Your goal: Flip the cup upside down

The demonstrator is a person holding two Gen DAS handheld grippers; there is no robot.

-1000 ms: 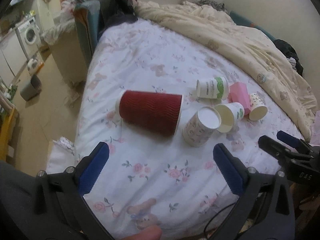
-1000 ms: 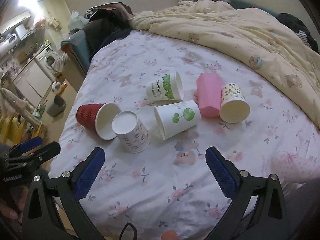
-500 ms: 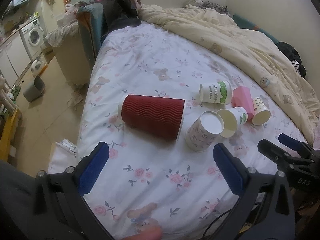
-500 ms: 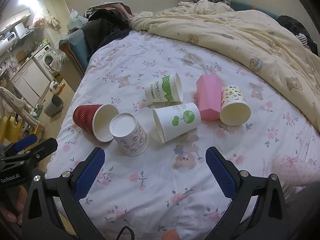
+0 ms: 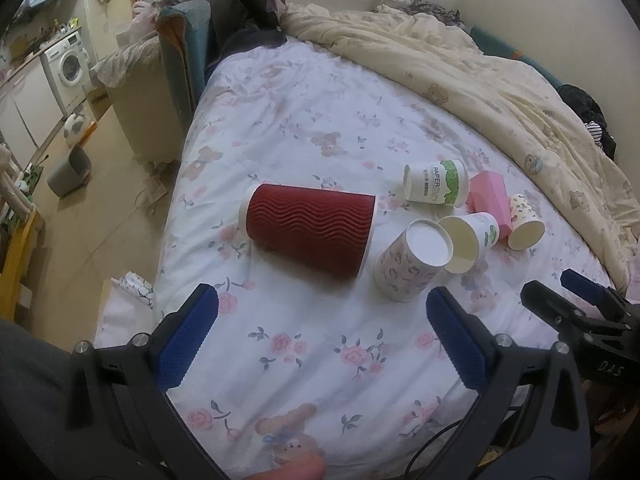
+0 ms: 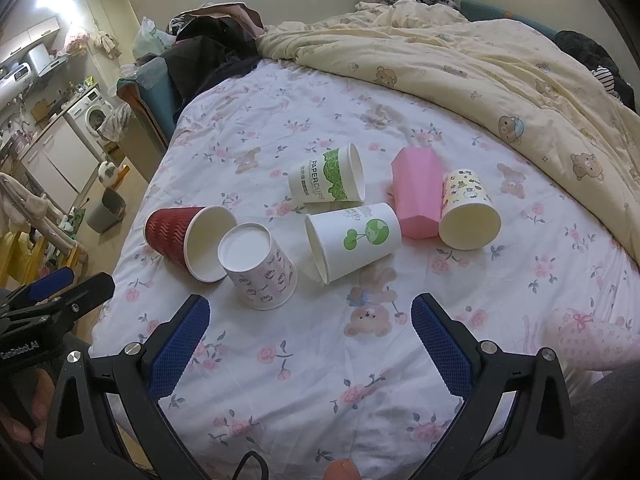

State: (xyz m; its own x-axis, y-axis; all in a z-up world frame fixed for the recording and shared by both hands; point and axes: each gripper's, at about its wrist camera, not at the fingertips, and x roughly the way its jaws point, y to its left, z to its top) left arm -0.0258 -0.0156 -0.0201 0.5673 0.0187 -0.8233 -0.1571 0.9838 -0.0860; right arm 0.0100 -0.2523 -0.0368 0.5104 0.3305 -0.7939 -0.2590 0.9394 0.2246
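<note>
Several cups lie on a floral bed sheet (image 6: pixel 320 360). A red ribbed cup (image 5: pixel 310 234) (image 6: pixel 176 230) lies on its side. A white patterned cup (image 5: pixel 408 266) (image 6: pixel 260 270) stands upside down beside it. A white cup with a green tree print (image 6: pixel 352 242) (image 5: pixel 468 240), a "PAPERCUP" cup (image 6: pixel 328 180) (image 5: pixel 436 182), a pink cup (image 6: pixel 416 196) (image 5: pixel 490 198) and a cartoon-print cup (image 6: pixel 470 208) (image 5: pixel 524 222) lie on their sides. My left gripper (image 5: pixel 320 336) is open and empty, short of the red cup. My right gripper (image 6: pixel 306 344) is open and empty, short of the upside-down cup.
A cream quilt (image 6: pixel 480 60) is heaped along the far and right side of the bed. The bed's left edge drops to the floor, with a grey bin (image 5: pixel 68 170), a washing machine (image 5: pixel 68 66) and piled clothes (image 5: pixel 224 12) beyond.
Both grippers have drawn back and up a little from the cups, so the cups look smaller and farther. The cups have not moved.
</note>
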